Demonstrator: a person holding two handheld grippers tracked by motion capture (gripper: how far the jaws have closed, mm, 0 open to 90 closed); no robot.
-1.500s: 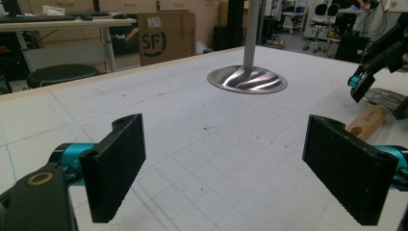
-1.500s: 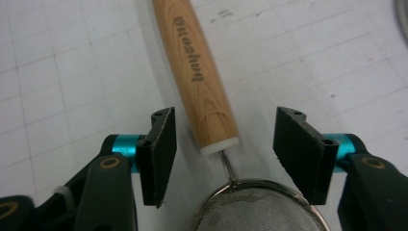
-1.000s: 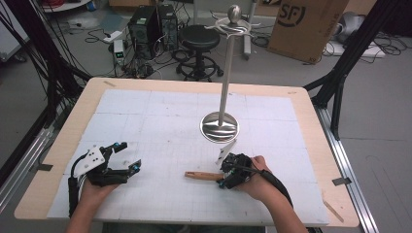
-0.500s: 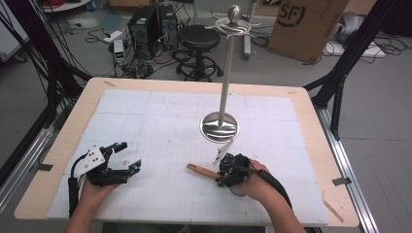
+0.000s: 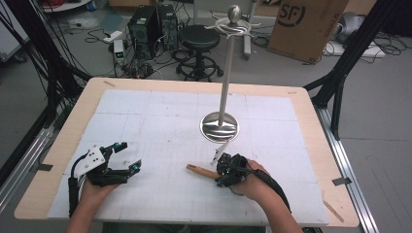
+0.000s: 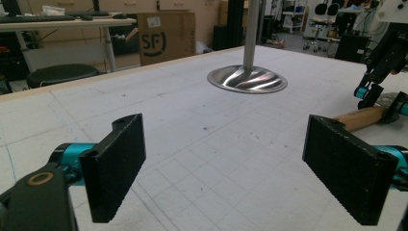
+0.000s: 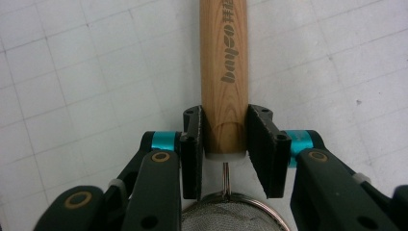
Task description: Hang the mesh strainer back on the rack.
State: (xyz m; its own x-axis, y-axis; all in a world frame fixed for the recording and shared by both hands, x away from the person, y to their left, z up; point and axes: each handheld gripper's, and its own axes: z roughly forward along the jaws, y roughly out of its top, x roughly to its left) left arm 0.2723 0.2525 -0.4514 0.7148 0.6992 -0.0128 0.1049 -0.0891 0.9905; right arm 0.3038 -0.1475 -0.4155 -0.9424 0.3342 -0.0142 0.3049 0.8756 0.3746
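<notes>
A strainer with a wooden handle (image 5: 198,170) lies on the white mat near the front edge. My right gripper (image 5: 224,171) is shut on that handle. In the right gripper view both pads press the handle (image 7: 224,57) close to its end, where the wire joins the mesh bowl (image 7: 226,219); the jaws have just been closing on it. My left gripper (image 5: 130,155) rests at the front left, open with nothing between its fingers. In the left gripper view it (image 6: 231,163) faces the stand's base (image 6: 247,79), with the handle (image 6: 360,118) and the right gripper (image 6: 380,89) at the right.
A metal stand with a round base (image 5: 219,127), a tall pole (image 5: 226,68) and hooks on top stands mid-table, just beyond the right gripper. The wooden table edge (image 5: 340,165) frames the mat. A stool (image 5: 199,39) and cardboard box (image 5: 303,24) are behind the table.
The right gripper's jaws have closed onto the wooden handle, which shifted slightly. Both hands stayed where they were, and the left gripper is unchanged.
</notes>
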